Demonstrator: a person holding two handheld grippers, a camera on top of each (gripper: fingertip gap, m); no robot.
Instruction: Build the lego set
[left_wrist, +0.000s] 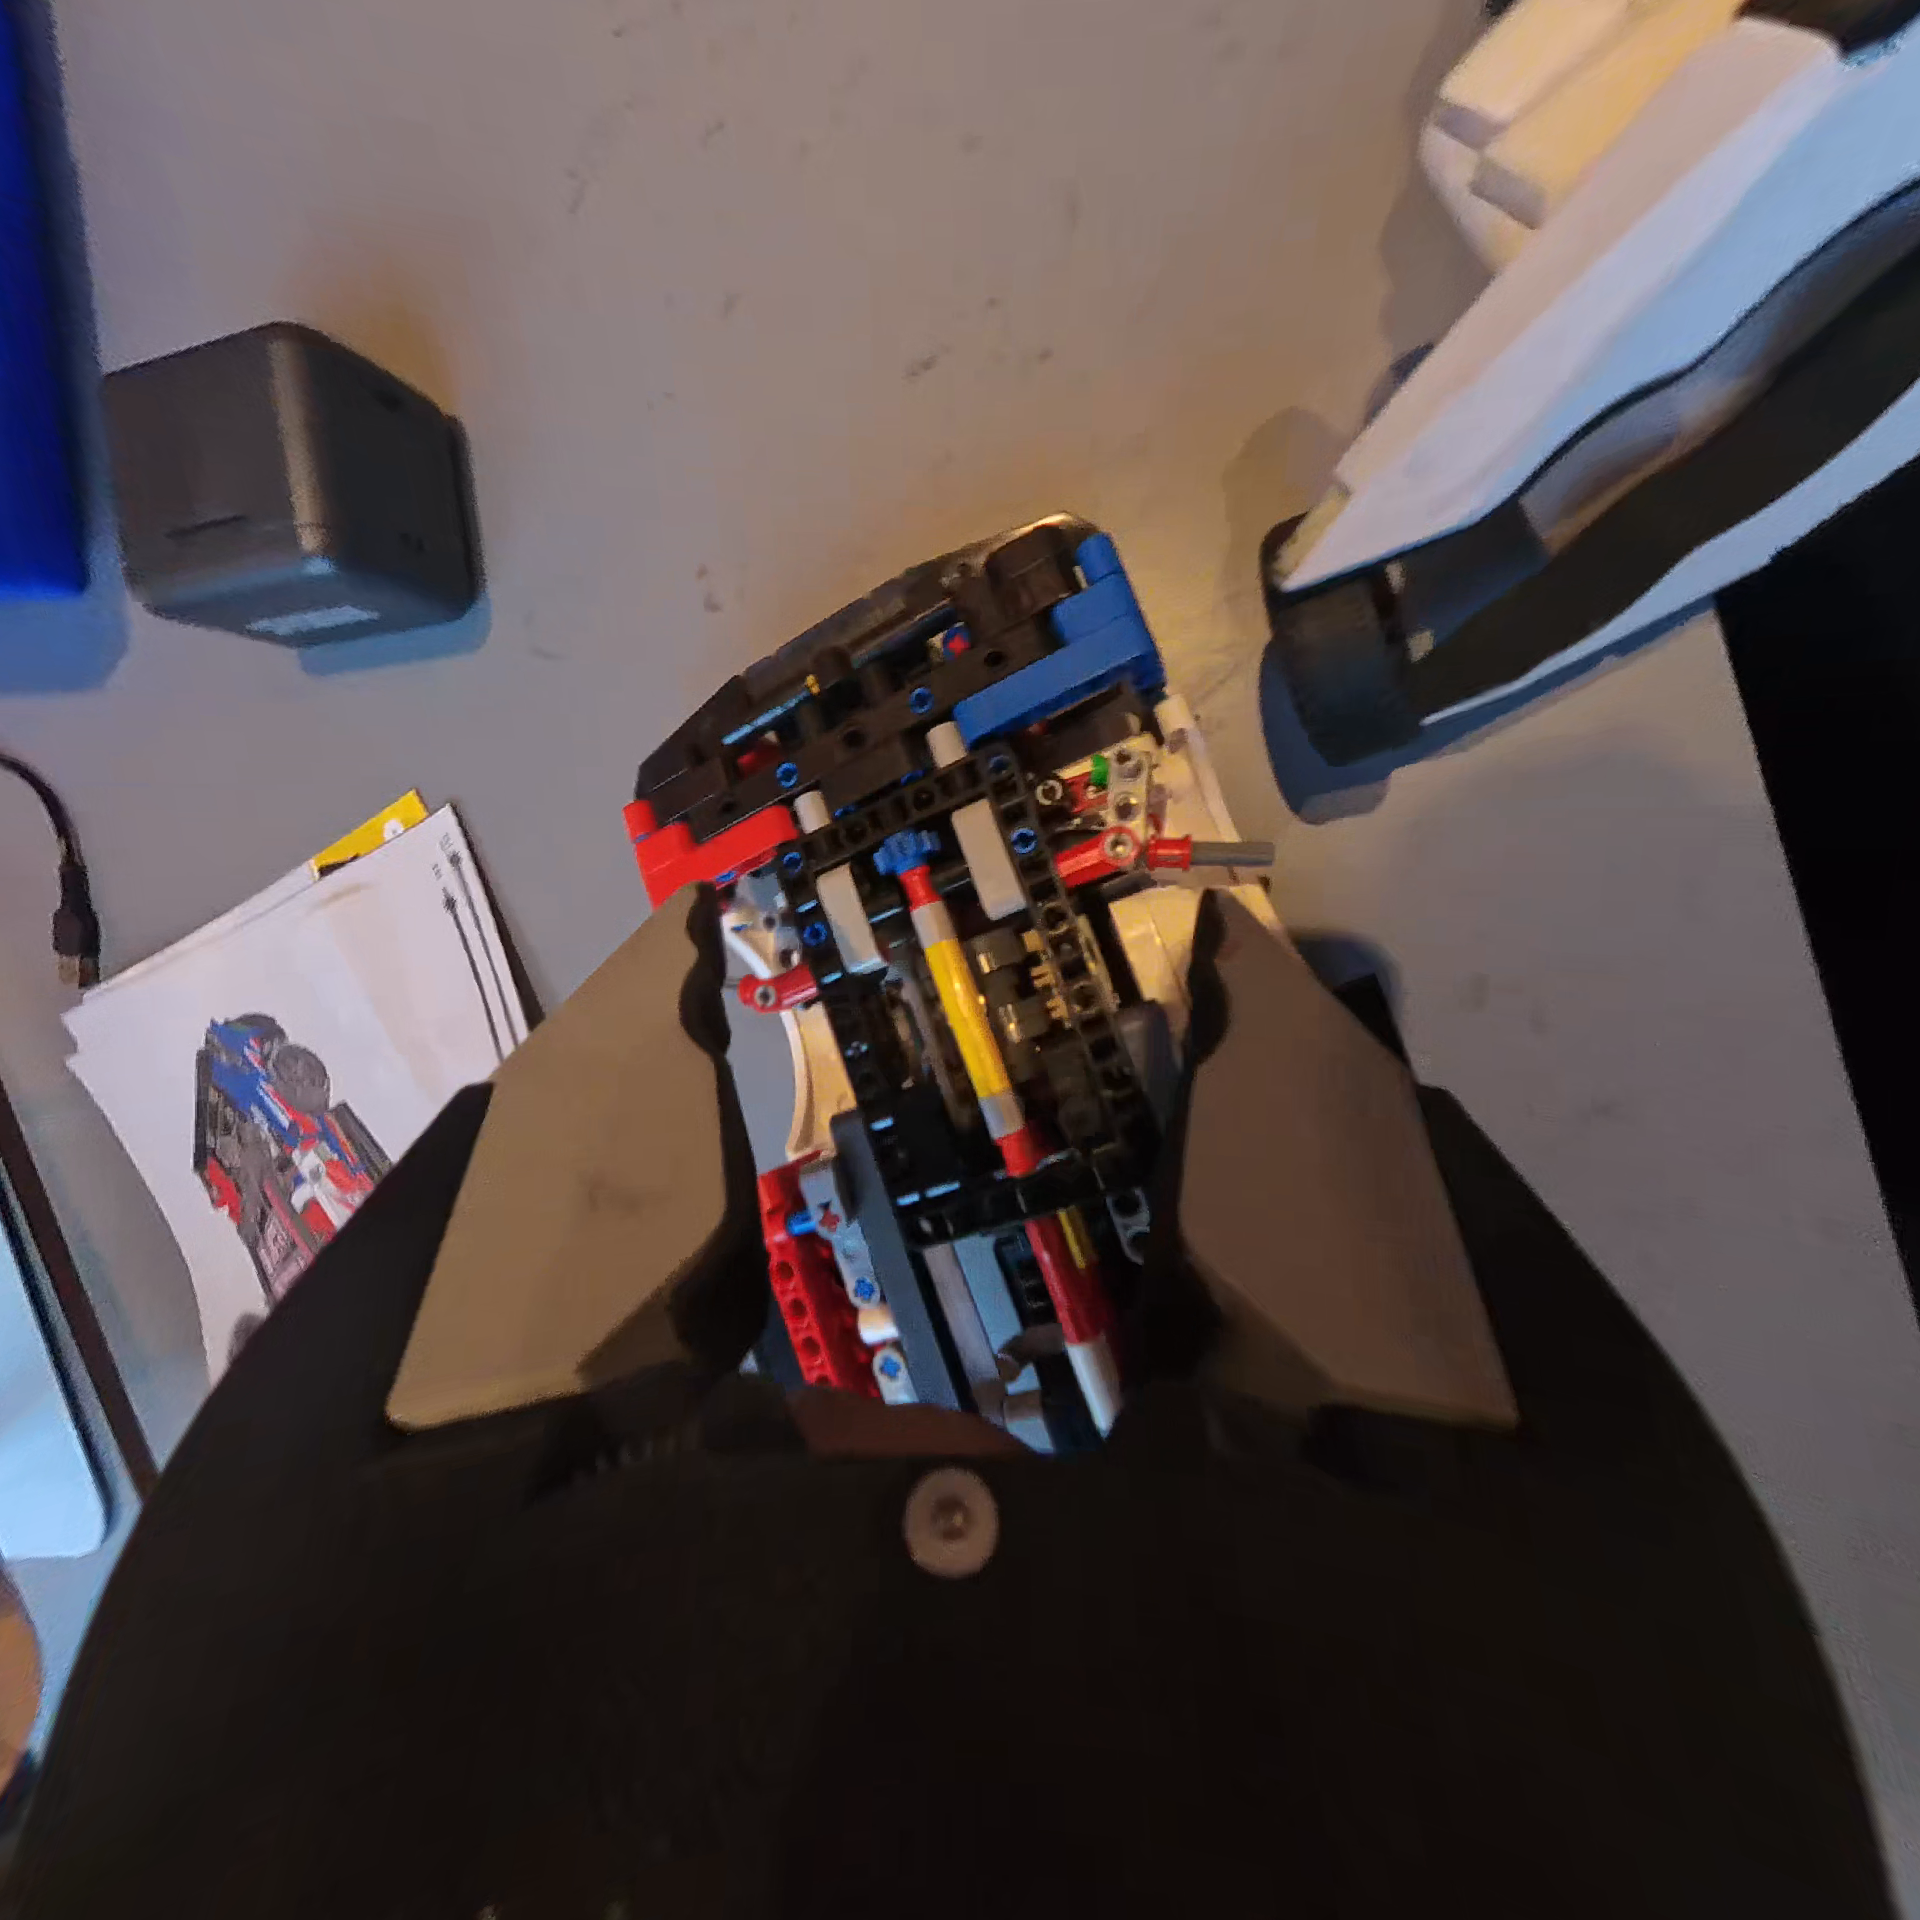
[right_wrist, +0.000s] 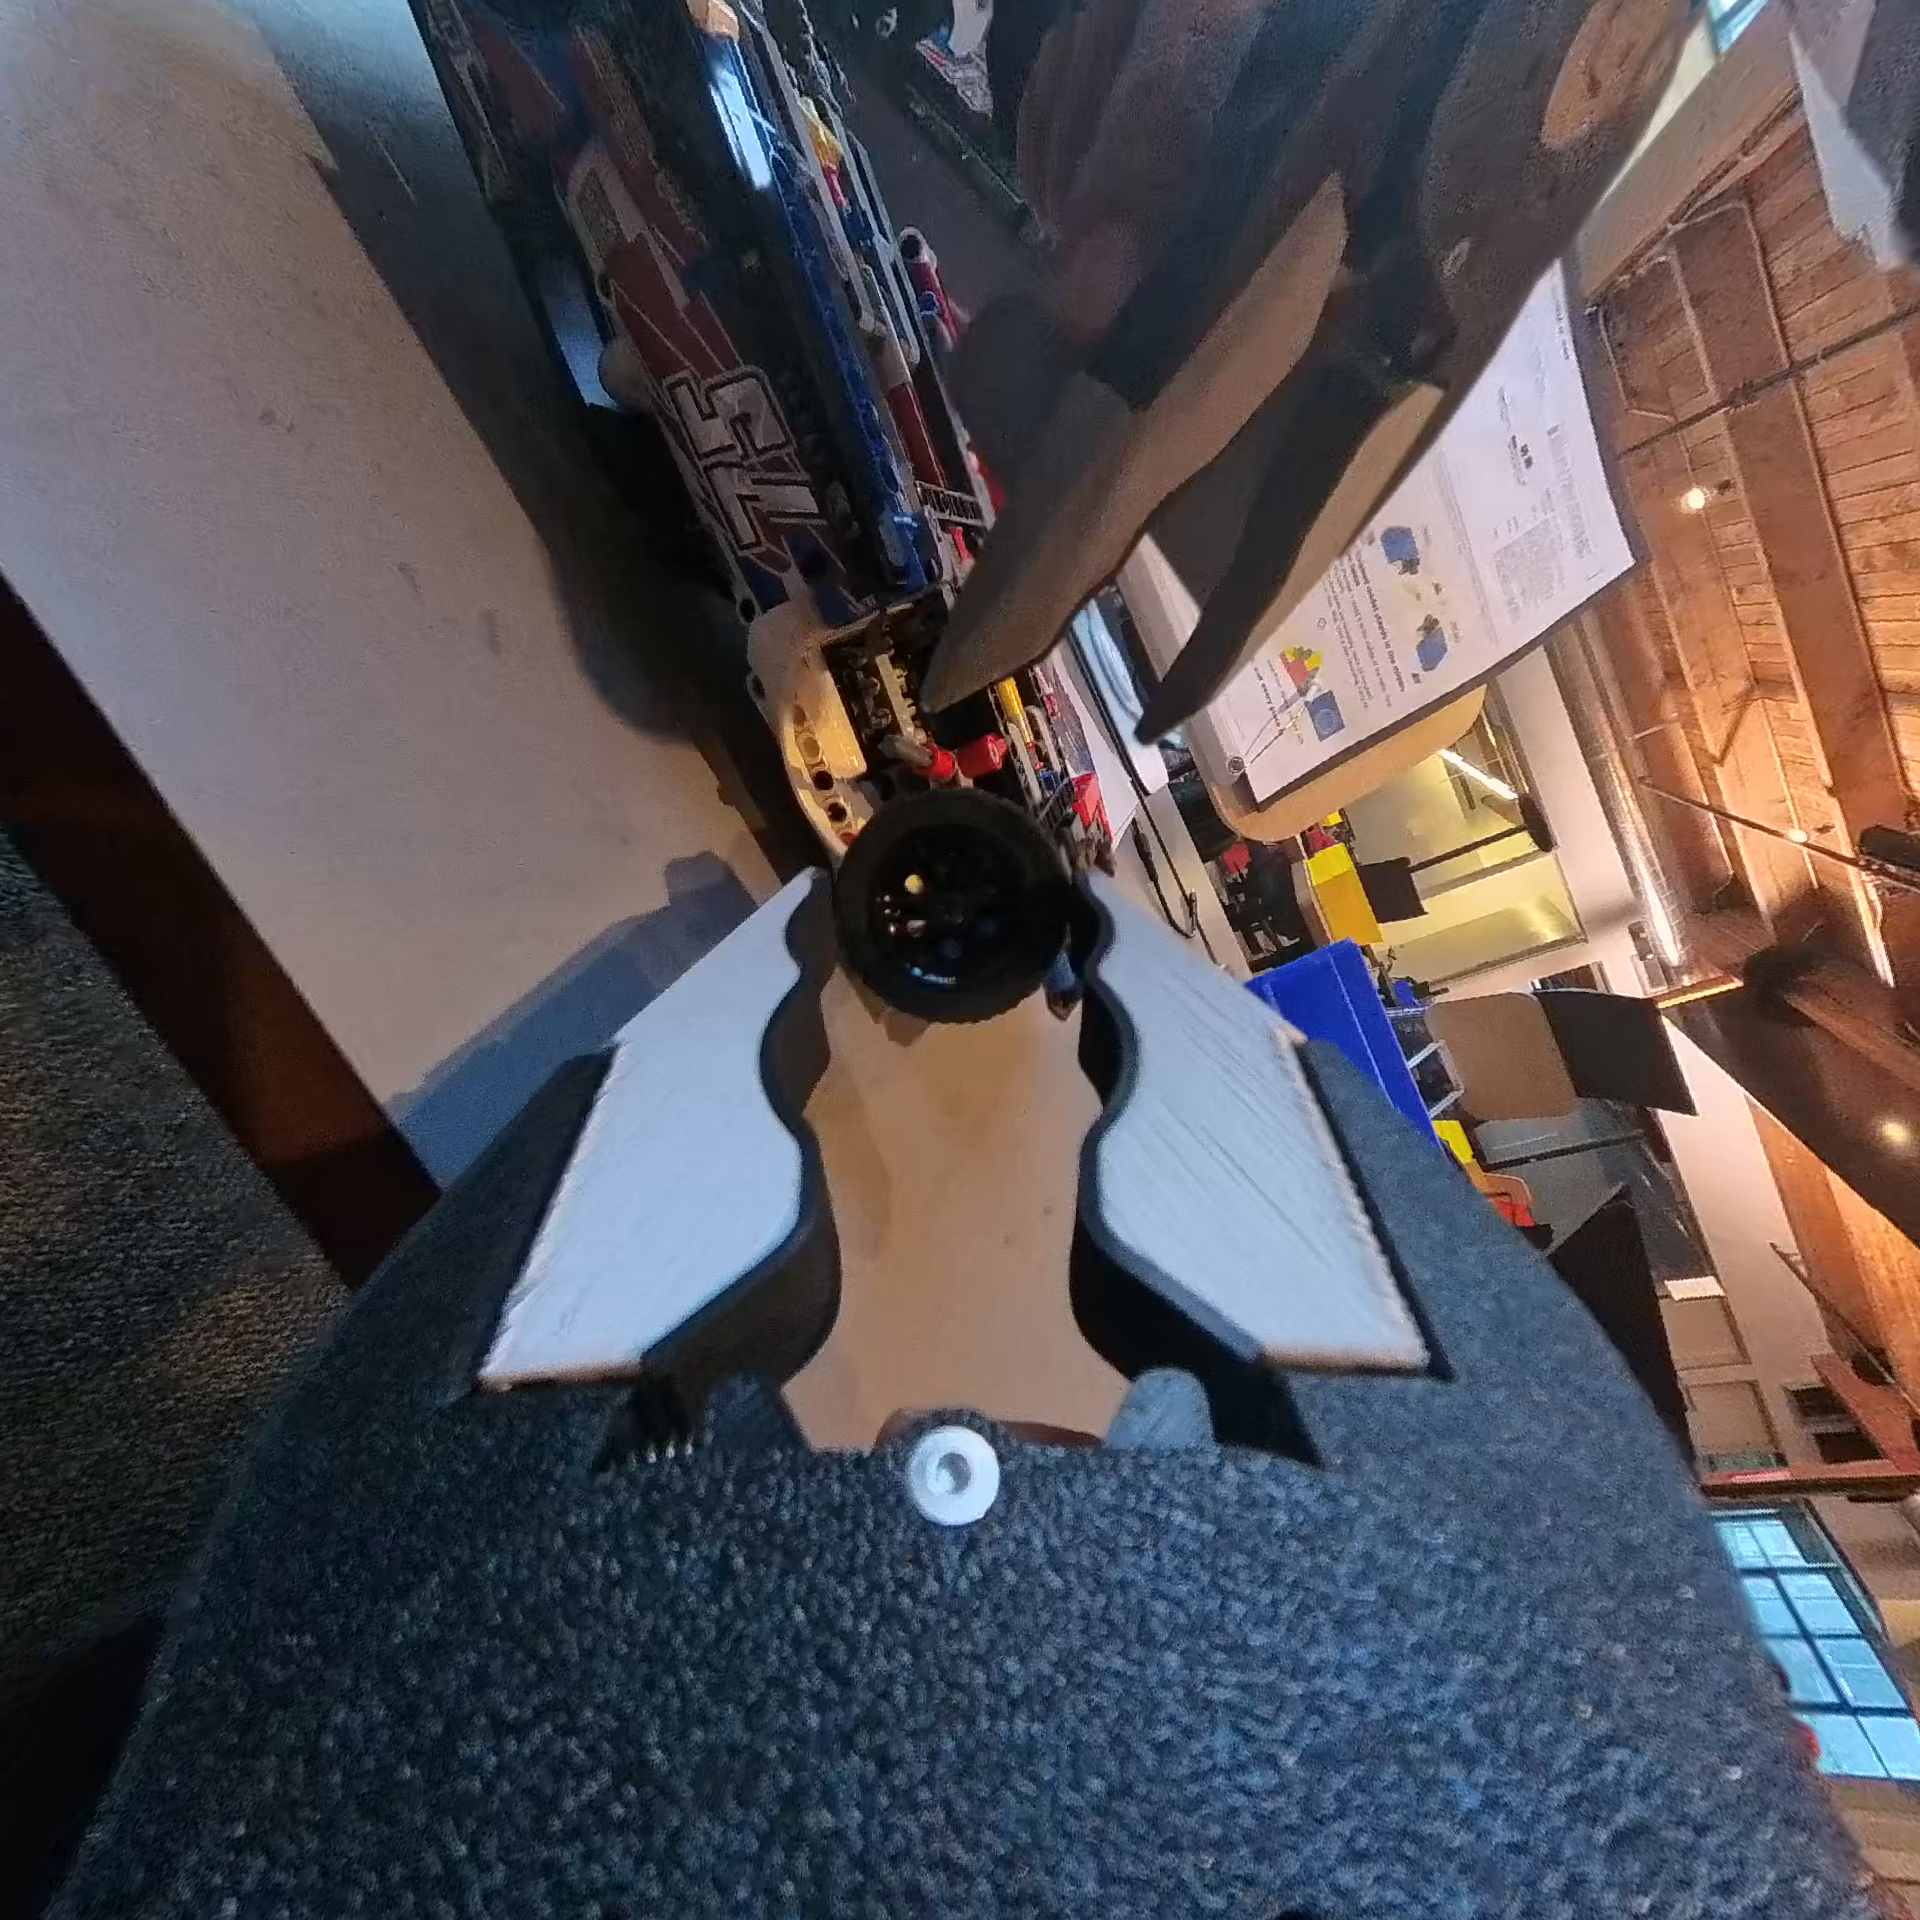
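Note:
My left gripper (left_wrist: 956, 914) is shut on the lego car (left_wrist: 935, 935), a black, red, blue and white technic chassis held with its underside to the camera. A grey axle (left_wrist: 1236, 852) on a red connector sticks out of its right side. My right gripper (right_wrist: 951, 894) is shut on a black wheel (right_wrist: 951, 920) and holds it close to the end of the car (right_wrist: 790, 416). In the left wrist view the wheel (left_wrist: 1340, 665) hangs just to the right of and above the axle, apart from it. The left gripper (right_wrist: 1039, 712) also shows in the right wrist view, on the car.
An instruction booklet (left_wrist: 291, 1039) lies on the white table (left_wrist: 831, 260) at the left, with a dark grey box (left_wrist: 291, 488), a blue bin (left_wrist: 36, 312) and a cable (left_wrist: 73, 914) nearby. The table's edge (left_wrist: 1766, 831) runs along the right. Blue bins (right_wrist: 1340, 1018) stand beyond.

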